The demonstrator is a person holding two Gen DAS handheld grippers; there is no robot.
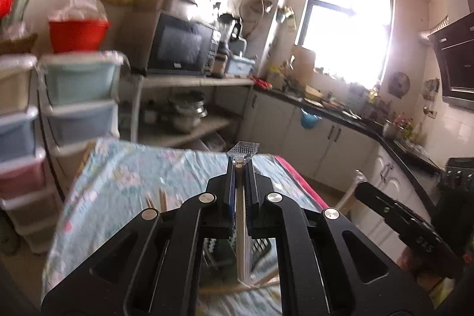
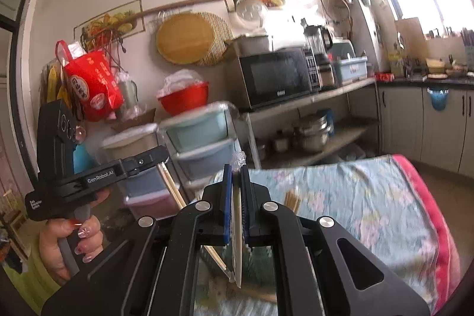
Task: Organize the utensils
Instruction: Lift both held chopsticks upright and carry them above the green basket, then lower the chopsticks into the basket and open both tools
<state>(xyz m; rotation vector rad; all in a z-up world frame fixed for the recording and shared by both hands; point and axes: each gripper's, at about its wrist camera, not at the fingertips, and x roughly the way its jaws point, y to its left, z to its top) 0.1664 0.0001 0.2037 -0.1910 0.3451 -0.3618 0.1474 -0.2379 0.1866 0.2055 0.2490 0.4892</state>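
My left gripper [image 1: 240, 165] is shut on a pair of pale wooden chopsticks in a clear wrapper [image 1: 243, 151], which runs back between the pads. My right gripper [image 2: 236, 169] is shut on a second wrapped pair [image 2: 238, 159], and its crinkled plastic end pokes out past the fingertips. Both are held above the table with the floral cloth [image 1: 124, 168]. In the right wrist view the left gripper [image 2: 160, 153] is at the left in a person's hand [image 2: 86, 233], its chopsticks [image 2: 174, 193] slanting down. The right gripper [image 1: 360, 185] shows at the right of the left wrist view.
Loose chopsticks [image 1: 154, 202] lie on the cloth [image 2: 340, 197], and more lie under the grippers beside a dark slotted holder [image 1: 260, 249]. Stacked plastic drawers [image 1: 80, 96] stand beyond the table's far edge. A shelf with a microwave [image 2: 275, 76] and a kitchen counter [image 1: 340, 111] lie further back.
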